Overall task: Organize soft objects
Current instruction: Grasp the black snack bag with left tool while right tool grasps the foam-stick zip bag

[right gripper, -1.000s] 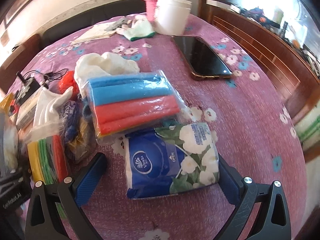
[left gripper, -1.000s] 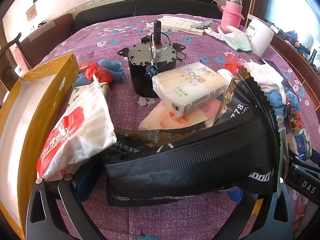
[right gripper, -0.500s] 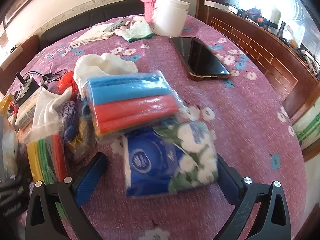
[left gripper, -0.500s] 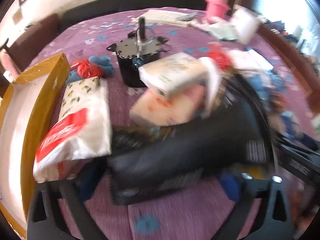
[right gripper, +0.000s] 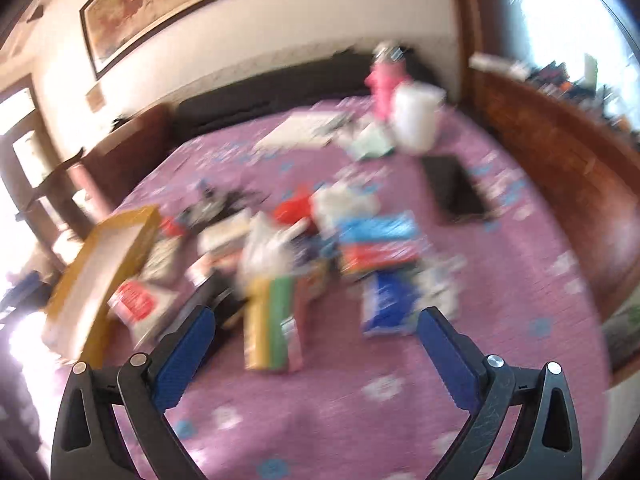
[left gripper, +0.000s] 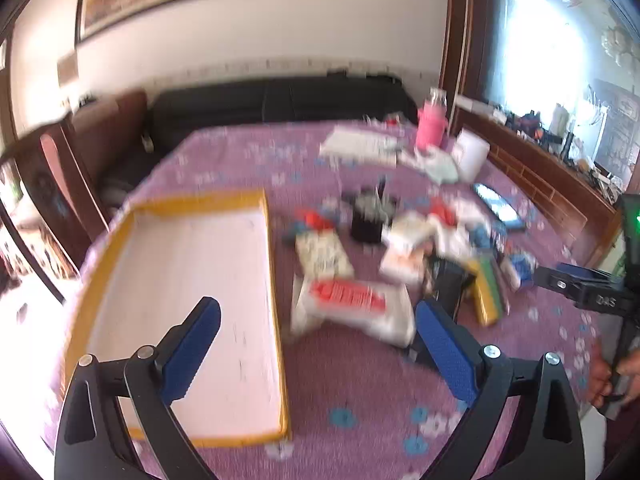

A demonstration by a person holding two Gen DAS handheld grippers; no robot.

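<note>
Your yellow tray (left gripper: 276, 280) lies bare; soft packets (left gripper: 352, 308) heaped beside it; left gripper (left gripper: 316, 332) opening, right gripper (right gripper: 316, 332) agape, both empty

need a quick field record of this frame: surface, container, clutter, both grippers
surface: round table under a purple flowered cloth
container: yellow-rimmed tray, white inside, nothing in it
clutter: soft packs piled beside the tray, outside it; white pack with red print nearest its rim; blue tissue pack
other items: phone, pink bottle, white tub
left gripper: jaws opening, nothing between them
right gripper: open, nothing held
image quality: both views motion-blurred
</note>
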